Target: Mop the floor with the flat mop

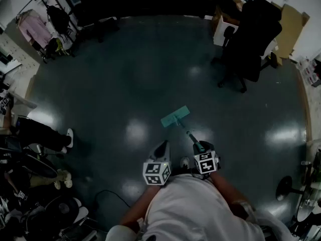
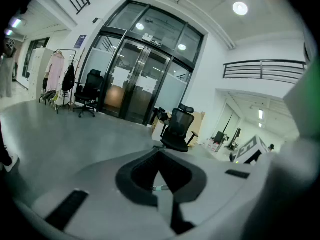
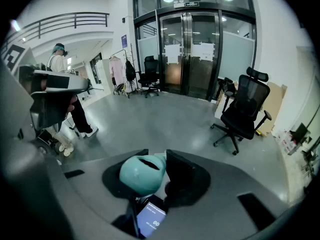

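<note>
Our right gripper pinches the rounded teal handle end of the flat mop. A small label beneath reads "00"; its finer print is too blurred to read. The mop's teal head lies flat on the dark floor, at 11 o'clock from that gripper. At its 9 o'clock, our left gripper has its jaws pressed together, holding nothing.

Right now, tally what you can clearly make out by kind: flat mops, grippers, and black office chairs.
flat mop: 1
grippers: 2, the left gripper and the right gripper
black office chairs: 2, one on the open floor and one by the entrance
Total: 5
</note>
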`<state>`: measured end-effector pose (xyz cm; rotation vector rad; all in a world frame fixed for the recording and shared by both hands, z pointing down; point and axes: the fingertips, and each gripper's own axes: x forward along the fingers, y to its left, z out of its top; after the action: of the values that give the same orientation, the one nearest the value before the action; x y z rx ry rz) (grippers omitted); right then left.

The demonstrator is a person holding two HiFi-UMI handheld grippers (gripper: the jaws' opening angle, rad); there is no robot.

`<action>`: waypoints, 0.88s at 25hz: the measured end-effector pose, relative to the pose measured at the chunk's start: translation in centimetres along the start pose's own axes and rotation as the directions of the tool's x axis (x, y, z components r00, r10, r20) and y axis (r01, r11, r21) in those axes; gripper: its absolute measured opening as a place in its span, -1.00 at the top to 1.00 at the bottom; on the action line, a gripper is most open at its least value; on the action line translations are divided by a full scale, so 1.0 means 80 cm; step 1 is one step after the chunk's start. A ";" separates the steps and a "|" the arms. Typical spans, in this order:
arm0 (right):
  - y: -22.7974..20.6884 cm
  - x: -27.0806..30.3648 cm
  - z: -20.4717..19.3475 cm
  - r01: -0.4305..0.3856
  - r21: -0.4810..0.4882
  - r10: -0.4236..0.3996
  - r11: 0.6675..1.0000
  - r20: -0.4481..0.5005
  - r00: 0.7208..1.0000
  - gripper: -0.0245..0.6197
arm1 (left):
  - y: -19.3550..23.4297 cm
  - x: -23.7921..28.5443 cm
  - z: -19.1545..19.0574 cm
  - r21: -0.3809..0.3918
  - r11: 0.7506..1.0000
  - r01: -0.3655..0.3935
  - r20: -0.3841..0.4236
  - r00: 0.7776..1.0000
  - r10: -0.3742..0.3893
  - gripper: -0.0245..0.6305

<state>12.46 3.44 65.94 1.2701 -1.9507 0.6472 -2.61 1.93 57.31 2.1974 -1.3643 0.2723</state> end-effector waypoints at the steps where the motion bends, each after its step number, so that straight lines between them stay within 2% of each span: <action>1: 0.001 0.000 0.001 0.001 0.001 -0.001 1.000 0.006 1.000 0.56 | 0.000 0.000 0.000 0.004 1.000 0.002 0.001 1.000 -0.002 0.91; 22: -0.003 0.005 -0.006 0.015 0.001 -0.015 1.000 0.019 1.000 0.56 | 0.004 0.010 0.000 0.021 1.000 0.011 -0.010 1.000 -0.011 0.91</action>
<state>12.70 3.47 66.61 1.2947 -1.9543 0.6309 -2.52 1.25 57.76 2.2170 -1.3498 0.2951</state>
